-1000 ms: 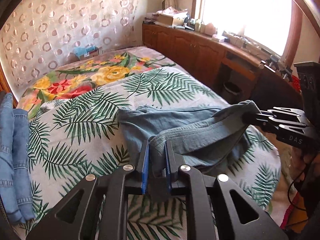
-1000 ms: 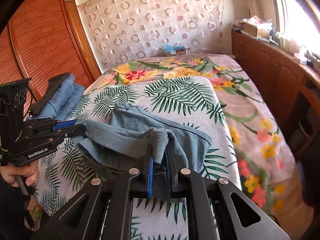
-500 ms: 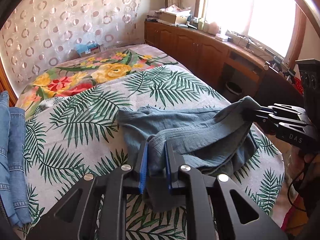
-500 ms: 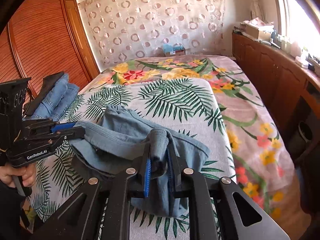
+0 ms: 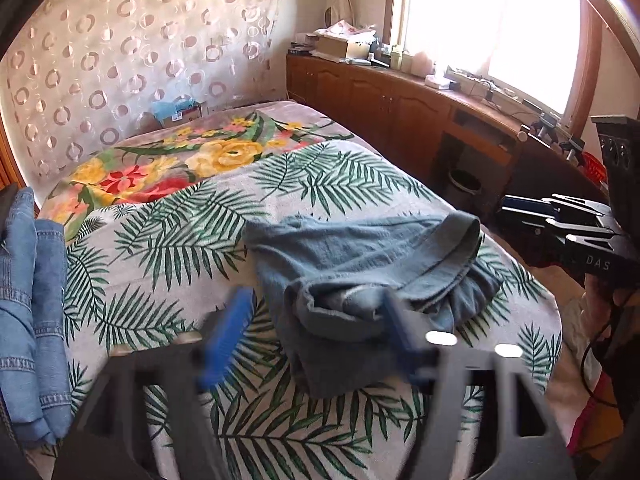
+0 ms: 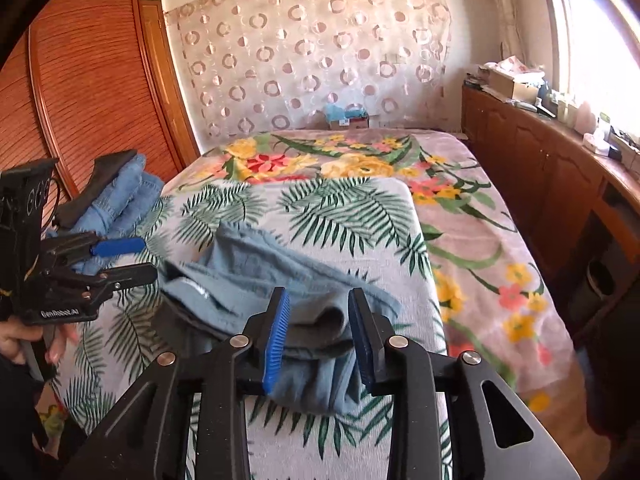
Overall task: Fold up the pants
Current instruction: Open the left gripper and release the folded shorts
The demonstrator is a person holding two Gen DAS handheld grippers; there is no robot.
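While both grippers open, the pants (image 5: 360, 272) lie in a loose blue-grey heap on the palm-leaf sheet (image 5: 168, 248), close to the near edge of the bed (image 6: 480, 216) and roughly midway between its left and right sides. Seen from the left wrist, the left gripper (image 5: 316, 324) has its jaws spread wide and blurred with motion; a folded bundle of the pants sits in the gap between them, and its right blue pad (image 5: 396, 320) is at the cloth's edge, though the blur hides whether it touches. From the right wrist, the right gripper (image 6: 320, 328) is parting too, its blue pads (image 6: 276, 336) standing on either side of a rolled fold of the pants, and whether either pad touches that fold I cannot tell. In that same view the left gripper's fingers stand apart, just beside the heap's left end and clear of it, with a hand (image 6: 24, 340) on the handle. A thick hem of the pants curls up at the heap's right end in the left view, near the right gripper's tips but apart from them. A pile of denim (image 5: 28, 300) rests along the bed's left edge. Beyond the sheet a floral blanket (image 6: 352, 160) covers the far end of the bed, and wooden cabinets (image 5: 384, 108) run along the right under the window (image 5: 492, 28).
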